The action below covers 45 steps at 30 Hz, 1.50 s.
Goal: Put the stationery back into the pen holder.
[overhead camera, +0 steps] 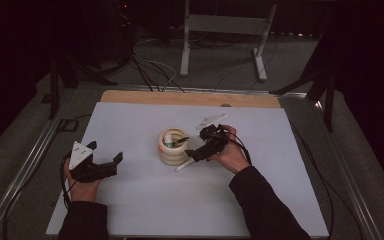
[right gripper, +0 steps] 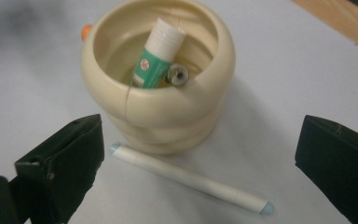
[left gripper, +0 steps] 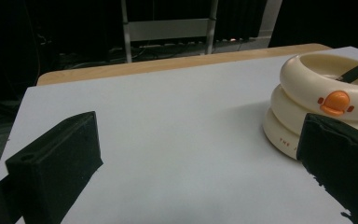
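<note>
Near the table's (overhead camera: 130, 210) middle, the right gripper (right gripper: 200, 154) hangs with jaws spread wide over a white pen (right gripper: 191, 178) lying against the cream holder (right gripper: 158, 112), while the left gripper (overhead camera: 102, 162) rests open toward the near left corner

The ribbed holder (right gripper: 161, 109) is cream with an orange button (left gripper: 335, 102) on its side. Inside it, at 12 o'clock, leans a green-and-white glue stick (right gripper: 157, 56). At the holder's 6 o'clock lies a white pen (right gripper: 191, 178) with pale blue ends. Both grippers' jaws are black, and the table cover (overhead camera: 145, 200) is pale grey-white.
</note>
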Motion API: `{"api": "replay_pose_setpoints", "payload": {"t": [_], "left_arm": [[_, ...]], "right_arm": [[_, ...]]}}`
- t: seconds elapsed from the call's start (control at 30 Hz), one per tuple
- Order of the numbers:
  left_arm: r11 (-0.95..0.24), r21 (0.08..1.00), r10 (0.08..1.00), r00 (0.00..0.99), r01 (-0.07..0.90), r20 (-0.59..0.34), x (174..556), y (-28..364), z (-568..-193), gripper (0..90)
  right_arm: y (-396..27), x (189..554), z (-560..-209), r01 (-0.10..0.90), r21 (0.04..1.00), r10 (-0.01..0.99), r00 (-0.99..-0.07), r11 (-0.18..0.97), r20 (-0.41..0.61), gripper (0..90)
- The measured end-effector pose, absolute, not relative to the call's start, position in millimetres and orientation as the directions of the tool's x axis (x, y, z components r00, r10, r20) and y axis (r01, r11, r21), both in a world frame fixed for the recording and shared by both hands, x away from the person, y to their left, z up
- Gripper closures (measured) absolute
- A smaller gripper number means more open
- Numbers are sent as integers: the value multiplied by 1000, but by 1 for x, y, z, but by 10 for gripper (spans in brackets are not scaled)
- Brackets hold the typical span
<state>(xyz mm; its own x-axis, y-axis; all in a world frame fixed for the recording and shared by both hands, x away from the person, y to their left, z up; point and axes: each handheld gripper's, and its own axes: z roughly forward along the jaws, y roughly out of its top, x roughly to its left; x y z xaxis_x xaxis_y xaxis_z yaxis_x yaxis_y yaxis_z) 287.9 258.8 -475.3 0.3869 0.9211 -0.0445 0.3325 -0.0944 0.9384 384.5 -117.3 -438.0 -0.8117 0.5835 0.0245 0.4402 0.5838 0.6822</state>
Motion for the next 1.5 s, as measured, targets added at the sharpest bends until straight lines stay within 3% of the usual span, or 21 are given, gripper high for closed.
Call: {"api": "replay_pose_setpoints", "payload": {"t": [0.63, 1.17, 1.43, 1.47, 1.5], "left_arm": [[-94, 939, 921, 387, 331, -45, 288, 259, -475, 1], [-95, 939, 921, 388, 332, -44, 288, 259, -475, 1], [-92, 939, 921, 387, 331, -46, 288, 259, -475, 1], [-91, 939, 921, 386, 331, -47, 288, 259, -475, 1], [-91, 939, 921, 386, 332, -47, 288, 259, -475, 1]], "right_arm": [[-113, 394, -482, 482, 596, 551, -831, 642, 78, 22], [-107, 397, -497, 477, 561, 516, -851, 677, 102, 64], [-101, 392, -508, 410, 517, 438, -896, 752, 73, 273], [-101, 390, -508, 393, 516, 428, -902, 761, 54, 309], [-103, 387, -506, 373, 515, 408, -912, 772, 48, 419]]}}
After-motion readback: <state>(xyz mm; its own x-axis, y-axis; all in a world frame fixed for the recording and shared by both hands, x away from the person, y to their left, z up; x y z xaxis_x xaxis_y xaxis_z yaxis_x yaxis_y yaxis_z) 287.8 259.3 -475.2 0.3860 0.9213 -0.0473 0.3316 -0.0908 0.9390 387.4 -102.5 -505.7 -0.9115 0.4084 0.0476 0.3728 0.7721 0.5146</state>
